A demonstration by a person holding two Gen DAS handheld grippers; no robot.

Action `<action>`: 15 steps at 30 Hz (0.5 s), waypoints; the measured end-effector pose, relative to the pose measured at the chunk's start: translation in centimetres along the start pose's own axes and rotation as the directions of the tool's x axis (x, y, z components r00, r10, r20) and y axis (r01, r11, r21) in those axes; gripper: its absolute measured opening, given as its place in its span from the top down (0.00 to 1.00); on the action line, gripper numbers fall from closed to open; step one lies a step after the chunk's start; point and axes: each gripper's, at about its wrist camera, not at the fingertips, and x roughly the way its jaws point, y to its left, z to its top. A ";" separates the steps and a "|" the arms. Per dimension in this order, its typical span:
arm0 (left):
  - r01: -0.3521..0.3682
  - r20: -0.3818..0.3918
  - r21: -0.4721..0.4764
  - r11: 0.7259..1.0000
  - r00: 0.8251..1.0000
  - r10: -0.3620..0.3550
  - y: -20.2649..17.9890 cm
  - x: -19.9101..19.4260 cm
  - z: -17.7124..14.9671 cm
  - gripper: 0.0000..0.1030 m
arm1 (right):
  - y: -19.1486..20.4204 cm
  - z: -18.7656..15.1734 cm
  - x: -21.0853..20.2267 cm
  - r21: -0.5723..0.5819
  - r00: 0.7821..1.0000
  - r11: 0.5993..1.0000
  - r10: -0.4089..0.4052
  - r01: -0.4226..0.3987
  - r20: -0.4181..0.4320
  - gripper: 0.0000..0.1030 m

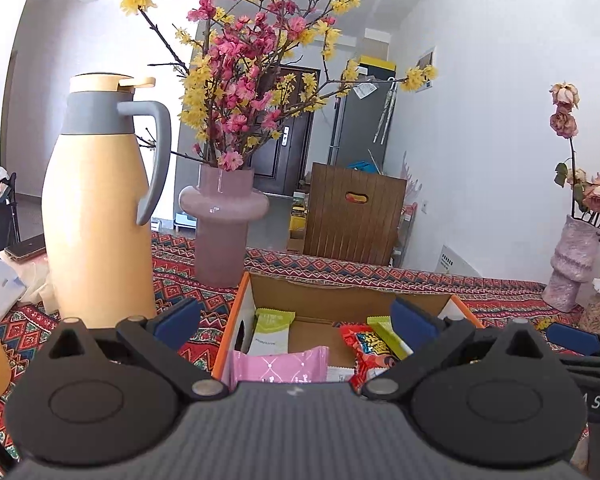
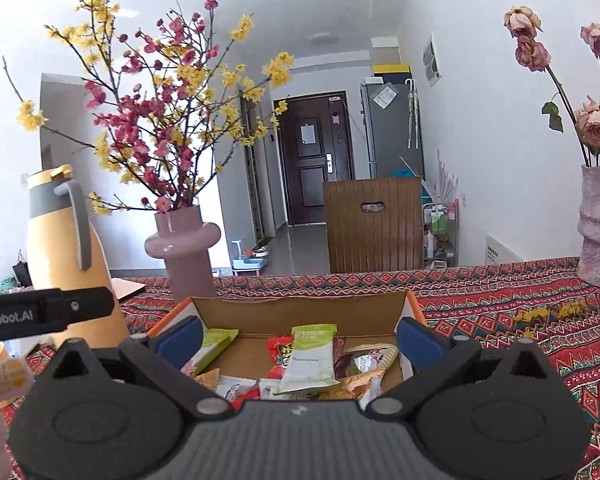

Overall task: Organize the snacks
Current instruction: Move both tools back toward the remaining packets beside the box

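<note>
Snacks fill the open orange-edged cardboard box [image 1: 242,300] on our patterned red tablecloth [image 2: 500,300]: a green-and-white wrapped bar [image 2: 310,360] on top, a pink packet [image 1: 280,368] at the near edge, a red packet [image 1: 366,354] to its right. Our left gripper [image 1: 296,318] and right gripper [image 2: 298,338] hover over the box, fingers spread apart, holding nothing. Far left stands a tall beige thermos jug with grey handle [image 1: 100,208].
</note>
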 end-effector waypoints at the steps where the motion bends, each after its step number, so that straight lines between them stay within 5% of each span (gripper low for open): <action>1: 0.004 -0.002 0.000 1.000 1.000 -0.004 0.1 -0.4 0.0 0.00 | 0.1 0.0 -0.6 -0.006 1.000 1.000 0.005 -0.005 0.004 0.00; 15: -0.015 -0.088 0.078 0.997 0.996 0.022 3.3 -3.8 -5.2 0.00 | -0.5 -6.1 -5.4 -0.029 0.991 1.000 -0.012 0.008 -0.137 0.00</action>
